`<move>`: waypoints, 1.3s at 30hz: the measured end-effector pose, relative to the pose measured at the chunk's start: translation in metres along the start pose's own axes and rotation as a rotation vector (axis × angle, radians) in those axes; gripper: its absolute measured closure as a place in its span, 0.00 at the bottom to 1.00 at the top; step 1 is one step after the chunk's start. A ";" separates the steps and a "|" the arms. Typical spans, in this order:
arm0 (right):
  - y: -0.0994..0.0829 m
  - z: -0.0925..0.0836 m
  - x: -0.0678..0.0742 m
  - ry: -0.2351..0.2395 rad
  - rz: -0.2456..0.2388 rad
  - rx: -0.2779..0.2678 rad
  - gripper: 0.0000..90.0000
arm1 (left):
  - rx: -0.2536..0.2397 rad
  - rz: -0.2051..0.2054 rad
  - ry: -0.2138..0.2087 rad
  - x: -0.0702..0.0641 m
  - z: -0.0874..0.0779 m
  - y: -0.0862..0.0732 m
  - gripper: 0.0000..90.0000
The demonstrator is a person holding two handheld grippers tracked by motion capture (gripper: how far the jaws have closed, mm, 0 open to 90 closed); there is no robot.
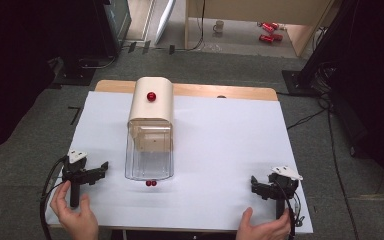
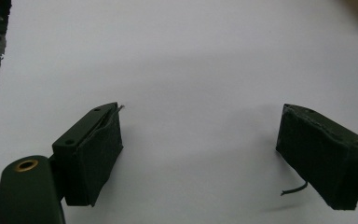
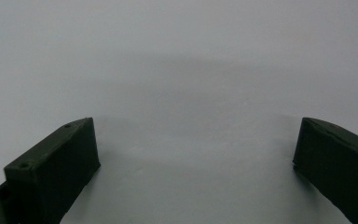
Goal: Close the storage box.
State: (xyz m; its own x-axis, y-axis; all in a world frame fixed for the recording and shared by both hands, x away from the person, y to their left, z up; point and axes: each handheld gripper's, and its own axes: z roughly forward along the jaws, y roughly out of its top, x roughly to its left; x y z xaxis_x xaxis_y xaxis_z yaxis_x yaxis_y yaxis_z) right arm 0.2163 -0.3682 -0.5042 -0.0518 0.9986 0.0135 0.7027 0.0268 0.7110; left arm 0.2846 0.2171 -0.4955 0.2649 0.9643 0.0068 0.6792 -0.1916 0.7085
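- The clear plastic bin (image 1: 149, 159) with its beige rounded lid (image 1: 152, 100) lies near the middle of the white surface (image 1: 220, 145), its long axis running away from the person, open end toward them.
- Two small red balls (image 1: 151, 183) rest just in front of that open end; a red knob (image 1: 151, 96) sits on the lid.
- The left gripper (image 1: 101, 167) is the nearer one, the balls lying to its right; its jaws stand wide and hold nothing.
- The right gripper (image 1: 254, 183) is well apart from the balls, jaws wide and bare.
- The bin looks smooth and rigid; the balls are glossy and would likely roll.
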 end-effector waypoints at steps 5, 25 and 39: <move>0.000 0.000 0.000 -0.001 0.000 0.000 0.00 | -0.001 -0.004 -0.005 0.001 0.000 0.000 0.16; -0.007 -0.010 0.036 0.004 0.033 -0.047 0.14 | -0.001 0.001 0.002 0.000 0.000 0.000 0.16; -0.006 -0.026 0.116 0.154 -0.092 -0.061 0.13 | 0.001 0.009 0.005 -0.001 0.000 0.000 0.16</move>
State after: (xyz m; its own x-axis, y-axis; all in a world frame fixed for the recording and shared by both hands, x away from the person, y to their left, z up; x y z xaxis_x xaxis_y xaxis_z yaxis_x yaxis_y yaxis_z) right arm 0.1878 -0.2537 -0.4885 -0.2251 0.9730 0.0501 0.6459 0.1105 0.7554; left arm 0.2843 0.2163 -0.4957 0.2671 0.9635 0.0166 0.6773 -0.1999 0.7081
